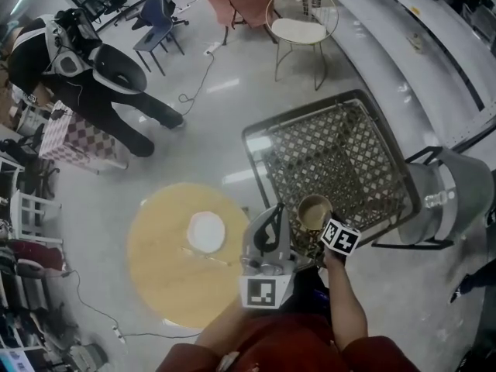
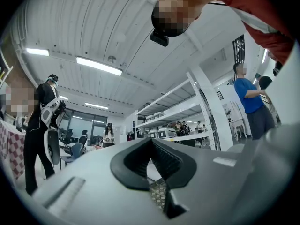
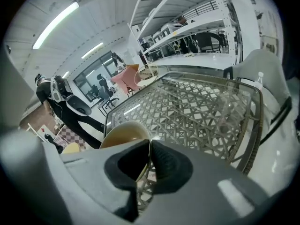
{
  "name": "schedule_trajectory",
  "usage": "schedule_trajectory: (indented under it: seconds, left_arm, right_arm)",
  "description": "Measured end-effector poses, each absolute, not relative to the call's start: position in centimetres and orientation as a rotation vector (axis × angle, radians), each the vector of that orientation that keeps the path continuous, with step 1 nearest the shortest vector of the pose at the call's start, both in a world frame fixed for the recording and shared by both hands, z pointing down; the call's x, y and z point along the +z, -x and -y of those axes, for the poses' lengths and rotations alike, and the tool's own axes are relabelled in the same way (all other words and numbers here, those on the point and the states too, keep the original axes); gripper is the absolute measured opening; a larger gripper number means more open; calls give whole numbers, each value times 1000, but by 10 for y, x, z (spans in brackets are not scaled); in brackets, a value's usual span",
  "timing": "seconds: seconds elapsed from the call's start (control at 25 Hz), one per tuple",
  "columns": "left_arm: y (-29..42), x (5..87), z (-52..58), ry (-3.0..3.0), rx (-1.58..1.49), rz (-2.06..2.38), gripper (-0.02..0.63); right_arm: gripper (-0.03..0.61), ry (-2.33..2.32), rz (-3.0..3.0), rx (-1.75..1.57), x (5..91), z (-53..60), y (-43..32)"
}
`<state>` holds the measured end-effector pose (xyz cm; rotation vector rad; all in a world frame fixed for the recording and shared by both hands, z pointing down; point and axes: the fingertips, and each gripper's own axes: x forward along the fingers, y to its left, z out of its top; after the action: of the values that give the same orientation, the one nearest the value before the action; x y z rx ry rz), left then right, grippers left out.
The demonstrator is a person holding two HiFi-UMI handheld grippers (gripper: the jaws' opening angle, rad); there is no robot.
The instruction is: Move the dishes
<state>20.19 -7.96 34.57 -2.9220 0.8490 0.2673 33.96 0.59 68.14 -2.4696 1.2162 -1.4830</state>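
A beige bowl point(image 1: 314, 211) hangs over the near-left corner of the metal lattice table point(image 1: 341, 149). My right gripper point(image 1: 320, 228) is shut on its rim. In the right gripper view the bowl point(image 3: 119, 136) sits just past the jaws, its rim pinched between them, with the lattice table point(image 3: 197, 109) spread out behind. A white plate point(image 1: 206, 232) lies on the round wooden table point(image 1: 167, 273) to the left. My left gripper point(image 1: 273, 217) hovers between the two tables, shut and with nothing in it. In its own view the left gripper point(image 2: 153, 171) points out across the room.
A grey chair point(image 1: 449, 192) stands right of the lattice table, a wire chair point(image 1: 302, 25) with a white cushion beyond it. A person in black point(image 1: 85, 68) stands at the far left by a checkered cloth point(image 1: 77, 142). A cable point(image 1: 198, 84) runs over the floor.
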Motion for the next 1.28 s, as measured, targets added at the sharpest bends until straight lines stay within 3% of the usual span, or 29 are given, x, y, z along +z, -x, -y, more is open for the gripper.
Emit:
schedule_trajectory:
  seconds: [1.08,1.28]
  left_arm:
    - [-208,381,75,2950,169,-901,8]
    - [-205,384,74,2959,142,-900,8]
  right_arm:
    - [20,2430,-1160,-1566,728,-16,-327]
    - [48,2400,-1161,-1560,726,-15,-325]
